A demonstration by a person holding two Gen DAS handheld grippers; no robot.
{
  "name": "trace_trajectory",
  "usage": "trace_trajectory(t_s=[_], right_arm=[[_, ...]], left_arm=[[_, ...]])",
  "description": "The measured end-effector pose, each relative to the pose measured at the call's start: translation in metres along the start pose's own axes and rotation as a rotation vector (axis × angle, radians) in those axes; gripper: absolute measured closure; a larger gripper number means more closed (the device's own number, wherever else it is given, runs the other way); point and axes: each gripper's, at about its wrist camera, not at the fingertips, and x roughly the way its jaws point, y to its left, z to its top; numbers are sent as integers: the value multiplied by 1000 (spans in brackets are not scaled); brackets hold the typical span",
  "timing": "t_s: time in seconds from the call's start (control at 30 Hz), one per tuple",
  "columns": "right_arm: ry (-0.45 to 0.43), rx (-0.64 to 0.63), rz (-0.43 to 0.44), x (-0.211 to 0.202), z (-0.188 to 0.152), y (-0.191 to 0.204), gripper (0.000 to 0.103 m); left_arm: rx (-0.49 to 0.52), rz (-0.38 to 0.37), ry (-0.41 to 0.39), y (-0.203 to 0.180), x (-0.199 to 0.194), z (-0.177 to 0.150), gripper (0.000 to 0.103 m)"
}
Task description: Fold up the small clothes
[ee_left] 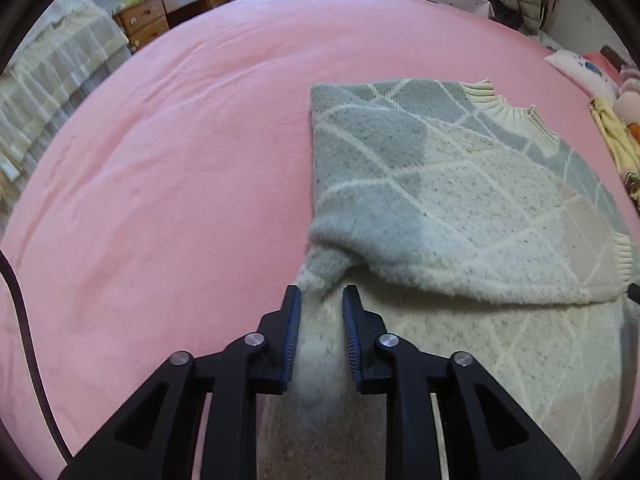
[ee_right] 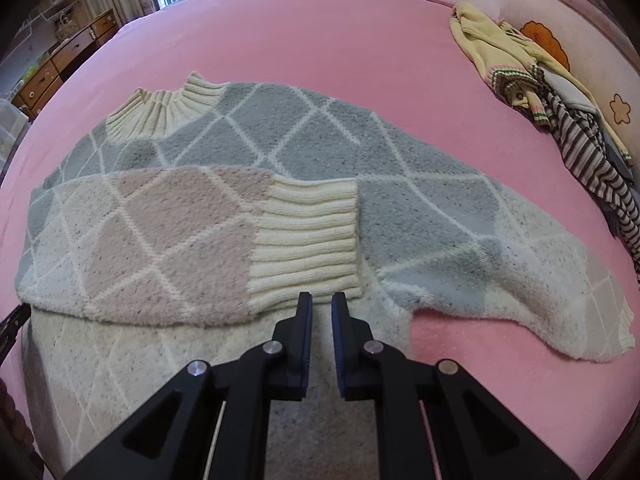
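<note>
- The near hem of the sweater point(ee_right: 224, 208) was cut off by the lower edge in both wrist views, so its full length could not be seen.
- Part of the sweater's body was hidden under the left sleeve point(ee_right: 160, 240), which was seen folded across the chest with its ribbed cuff point(ee_right: 306, 240) lying near the middle.
- In the left wrist view, the sweater's point(ee_left: 440, 200) right side was lost at the frame edge, and only a dark sliver of the other tool could be made out there.
- The sweater was found spread flat on the pink bed cover point(ee_right: 320, 40), at its near side; the ribbed collar point(ee_right: 160, 112) was pointed to the far side, so the long axis of the body was run near to far.
- The right sleeve point(ee_right: 520, 272) was left stretched out to the right, its cuff cropped partly by the distortion.
- The left gripper point(ee_left: 321, 294) was seen with a narrow gap, the sweater's left near edge lying between its blue pads point(ee_left: 294, 332); a firm pinch could not be confirmed.
- The right gripper point(ee_right: 321, 300) was held narrowly parted above the sweater body, just near of the cuff, with nothing clamped.
- A heap of other clothes point(ee_right: 540, 92) was noted at the far right beside pillows point(ee_right: 580, 40).
</note>
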Motion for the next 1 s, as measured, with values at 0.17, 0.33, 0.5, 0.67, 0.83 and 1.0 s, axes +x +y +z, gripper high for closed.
trace_trajectory(t_s=[0.17, 0.33, 0.5, 0.67, 0.83, 1.0], right_arm=[[-7, 4, 12, -2, 2, 1, 93], [-1, 51, 7, 2, 5, -10, 93], [11, 57, -8, 11, 5, -18, 93], [26, 53, -17, 12, -1, -23, 93], [22, 44, -17, -2, -3, -26, 93], [10, 40, -18, -24, -2, -37, 91]], left_arm=[[0, 27, -27, -5, 8, 16, 73], [-60, 10, -21, 14, 13, 18, 75], [-176, -29, 3, 42, 11, 9, 76], [-205, 10, 11, 51, 3, 5, 82], [-183, 67, 48, 58, -10, 6, 82], [-74, 68, 22, 30, -51, 21, 32]])
